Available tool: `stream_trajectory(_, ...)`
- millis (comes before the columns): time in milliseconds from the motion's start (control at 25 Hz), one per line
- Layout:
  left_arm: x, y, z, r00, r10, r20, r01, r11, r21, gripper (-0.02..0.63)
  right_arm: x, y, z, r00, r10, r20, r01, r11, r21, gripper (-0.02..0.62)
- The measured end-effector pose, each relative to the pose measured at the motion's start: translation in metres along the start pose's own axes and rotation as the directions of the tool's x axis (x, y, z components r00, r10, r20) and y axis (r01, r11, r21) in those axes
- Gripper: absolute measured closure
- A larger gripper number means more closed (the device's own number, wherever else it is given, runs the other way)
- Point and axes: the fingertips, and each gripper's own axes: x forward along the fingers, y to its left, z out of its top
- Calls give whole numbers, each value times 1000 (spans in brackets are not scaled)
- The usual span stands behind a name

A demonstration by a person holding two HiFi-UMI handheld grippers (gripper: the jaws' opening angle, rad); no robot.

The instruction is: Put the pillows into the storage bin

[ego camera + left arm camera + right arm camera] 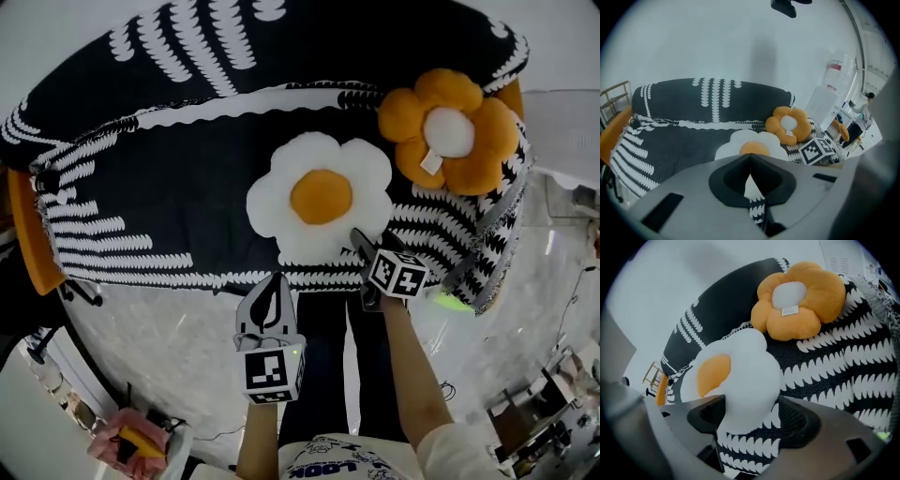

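A white flower pillow (319, 197) with an orange centre lies on the front of a sofa draped in a black-and-white blanket (169, 169). An orange flower pillow (450, 131) with a white centre lies behind it to the right. My right gripper (364, 246) is at the white pillow's (740, 366) near right petal. Its jaws stand wide apart around that petal (752, 404), with a gap on the right side. My left gripper (277, 281) hangs in front of the sofa's edge, shut and empty (750, 157). No storage bin shows in any view.
Orange chair frame (33, 244) stands at the sofa's left end. A pink and yellow thing (131, 441) lies on the marble floor (169, 347) at lower left, a green-yellow thing (453, 302) under the sofa's right corner. A water bottle (836, 75) stands far right.
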Motion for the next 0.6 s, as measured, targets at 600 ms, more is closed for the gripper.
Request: stream_trajectory(600,-6,-7,7,1000,1,6,-1,1000,4,593,-30,34,29,994,45,104,-43,999,-19,436)
